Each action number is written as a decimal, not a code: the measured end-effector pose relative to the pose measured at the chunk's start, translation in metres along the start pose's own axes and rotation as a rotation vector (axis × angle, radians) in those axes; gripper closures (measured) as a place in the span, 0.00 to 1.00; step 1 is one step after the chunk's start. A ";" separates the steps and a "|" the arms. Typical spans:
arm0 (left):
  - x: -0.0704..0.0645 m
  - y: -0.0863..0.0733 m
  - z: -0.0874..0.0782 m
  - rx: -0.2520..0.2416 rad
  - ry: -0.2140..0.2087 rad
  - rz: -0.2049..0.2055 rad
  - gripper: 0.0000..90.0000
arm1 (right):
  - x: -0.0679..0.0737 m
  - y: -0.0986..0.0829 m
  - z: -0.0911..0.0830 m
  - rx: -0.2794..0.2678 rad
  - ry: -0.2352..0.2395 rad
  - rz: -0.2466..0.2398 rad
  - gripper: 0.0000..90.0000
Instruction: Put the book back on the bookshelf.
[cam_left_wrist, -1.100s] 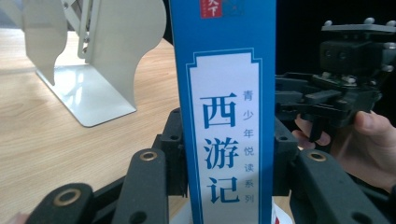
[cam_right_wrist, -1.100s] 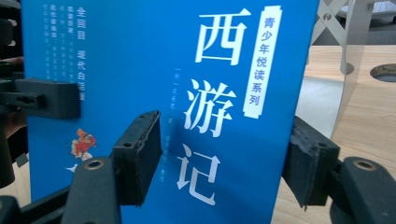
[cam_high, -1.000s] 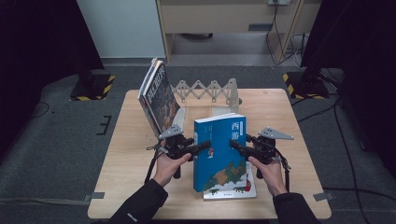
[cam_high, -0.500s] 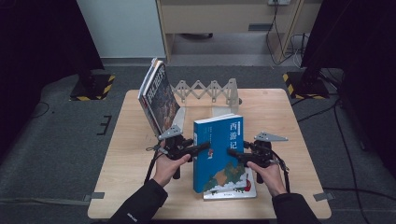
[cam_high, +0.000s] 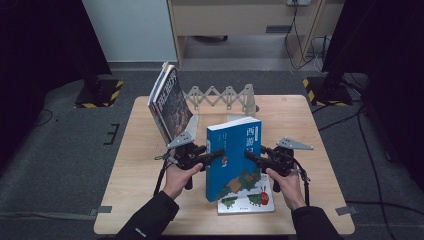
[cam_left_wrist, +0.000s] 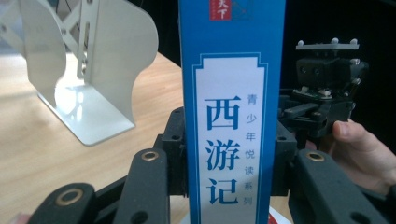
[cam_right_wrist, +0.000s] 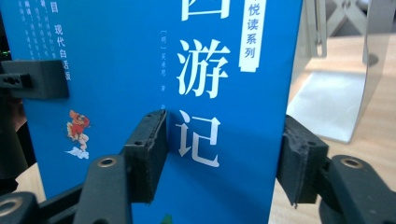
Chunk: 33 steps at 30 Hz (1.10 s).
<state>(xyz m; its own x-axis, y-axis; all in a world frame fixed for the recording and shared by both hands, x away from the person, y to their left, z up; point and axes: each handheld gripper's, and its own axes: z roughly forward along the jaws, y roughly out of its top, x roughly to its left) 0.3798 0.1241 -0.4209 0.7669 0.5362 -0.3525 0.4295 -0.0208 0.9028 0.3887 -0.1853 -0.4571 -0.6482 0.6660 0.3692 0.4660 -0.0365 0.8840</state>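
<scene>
Book (cam_high: 234, 156) upright at mid-table, left gripper (cam_high: 212, 155) clamped on its spine to steady it; right gripper (cam_high: 251, 157) straddles the opposite edge, jaws wide, not gripping. Probably bound for the bookend rack (cam_high: 226, 98) behind.

blue book (cam_left_wrist: 232, 112) cut off top and bottom, picture book (cam_high: 247, 200) partly hidden underneath

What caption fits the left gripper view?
Left tool clamps the spine of an upright blue book, a white bookend beside it.
</scene>
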 end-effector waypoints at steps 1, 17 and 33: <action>-0.001 0.000 0.000 0.001 0.000 0.012 0.67 | 0.001 0.001 -0.001 -0.004 -0.001 -0.008 0.47; -0.010 -0.012 0.013 0.018 -0.029 0.110 0.58 | 0.006 -0.002 -0.005 0.002 0.034 -0.061 0.47; -0.011 -0.023 0.022 0.038 0.012 0.125 0.64 | 0.007 -0.003 -0.005 -0.006 0.050 -0.064 0.48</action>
<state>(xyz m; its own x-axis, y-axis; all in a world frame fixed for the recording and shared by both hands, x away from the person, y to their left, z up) 0.3720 0.0998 -0.4437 0.8099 0.5375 -0.2346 0.3489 -0.1199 0.9295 0.3804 -0.1843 -0.4555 -0.7059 0.6292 0.3253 0.4188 0.0002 0.9081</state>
